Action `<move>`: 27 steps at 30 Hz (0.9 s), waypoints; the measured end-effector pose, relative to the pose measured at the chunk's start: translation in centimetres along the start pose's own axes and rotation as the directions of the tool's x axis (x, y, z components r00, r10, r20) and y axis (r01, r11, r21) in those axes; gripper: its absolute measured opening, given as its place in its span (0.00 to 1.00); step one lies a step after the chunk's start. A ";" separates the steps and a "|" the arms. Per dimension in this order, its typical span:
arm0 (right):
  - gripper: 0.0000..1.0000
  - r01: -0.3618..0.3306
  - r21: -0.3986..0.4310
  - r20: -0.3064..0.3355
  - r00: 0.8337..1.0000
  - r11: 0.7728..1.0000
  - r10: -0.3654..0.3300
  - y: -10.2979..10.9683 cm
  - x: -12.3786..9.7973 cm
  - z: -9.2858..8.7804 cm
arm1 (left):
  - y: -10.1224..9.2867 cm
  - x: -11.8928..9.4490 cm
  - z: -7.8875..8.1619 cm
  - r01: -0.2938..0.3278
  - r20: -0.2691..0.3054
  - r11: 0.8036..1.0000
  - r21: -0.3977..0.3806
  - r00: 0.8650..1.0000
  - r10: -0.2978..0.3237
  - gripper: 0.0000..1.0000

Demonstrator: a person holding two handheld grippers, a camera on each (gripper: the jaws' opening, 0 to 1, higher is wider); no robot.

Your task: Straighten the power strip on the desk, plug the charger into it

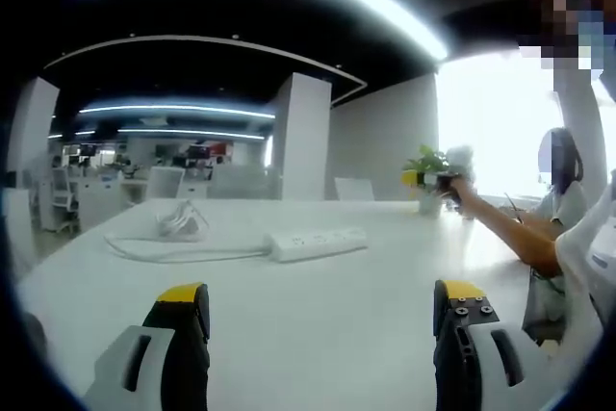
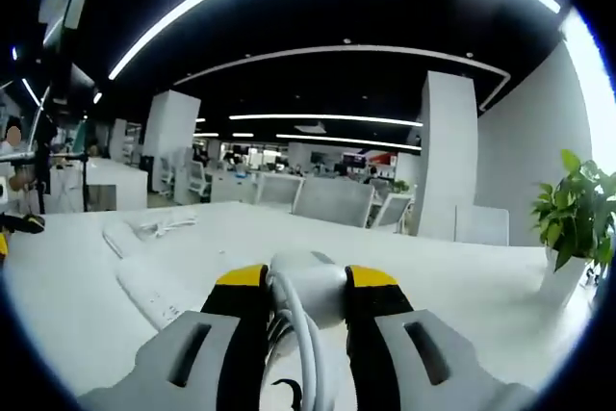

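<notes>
The white power strip (image 1: pixel 318 241) lies at a slant on the white desk (image 1: pixel 308 334), a little beyond my left gripper (image 1: pixel 321 295), which is open with nothing between its jaws. The strip's cable (image 1: pixel 164 255) runs left to a loose coil (image 1: pixel 179 221). My right gripper (image 2: pixel 306 278) is shut on the white charger (image 2: pixel 313 303), whose cord (image 2: pixel 310 363) hangs down between the jaws. In the right gripper view the power strip (image 2: pixel 154 288) lies low to the left of the jaws. In the left gripper view the right gripper (image 1: pixel 438 180) is held over the far right of the desk.
A potted plant (image 1: pixel 429 168) (image 2: pixel 576 214) stands at the desk's far right corner. A person's arm (image 1: pixel 505 228) reaches in from the right in the left gripper view. Office chairs (image 2: pixel 332 201), a white pillar (image 1: pixel 303 137) and other desks stand behind.
</notes>
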State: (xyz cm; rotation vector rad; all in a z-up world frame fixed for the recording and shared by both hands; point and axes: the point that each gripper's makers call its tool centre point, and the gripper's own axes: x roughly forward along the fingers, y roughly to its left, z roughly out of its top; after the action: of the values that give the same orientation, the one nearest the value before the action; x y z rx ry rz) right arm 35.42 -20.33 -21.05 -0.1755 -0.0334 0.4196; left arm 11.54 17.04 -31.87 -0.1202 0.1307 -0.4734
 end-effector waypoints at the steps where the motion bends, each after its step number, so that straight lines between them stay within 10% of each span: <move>1: 0.28 -0.001 0.002 0.003 1.000 1.000 0.001 0.1 0.0 0.1 | 0.0 0.0 0.0 0.000 0.001 1.000 0.000 1.000 0.000 0.99; 27: 0.28 -0.093 -0.032 0.048 0.994 0.995 0.095 5.1 0.3 1.8 | -0.4 0.2 -0.2 0.009 -0.003 1.000 -0.004 1.000 -0.009 0.99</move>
State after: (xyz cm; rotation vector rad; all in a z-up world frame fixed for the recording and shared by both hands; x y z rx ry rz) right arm 33.54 -15.33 -20.15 -0.1967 -0.0803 0.5177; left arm 11.49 16.57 -32.05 -0.1237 0.1345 -0.4823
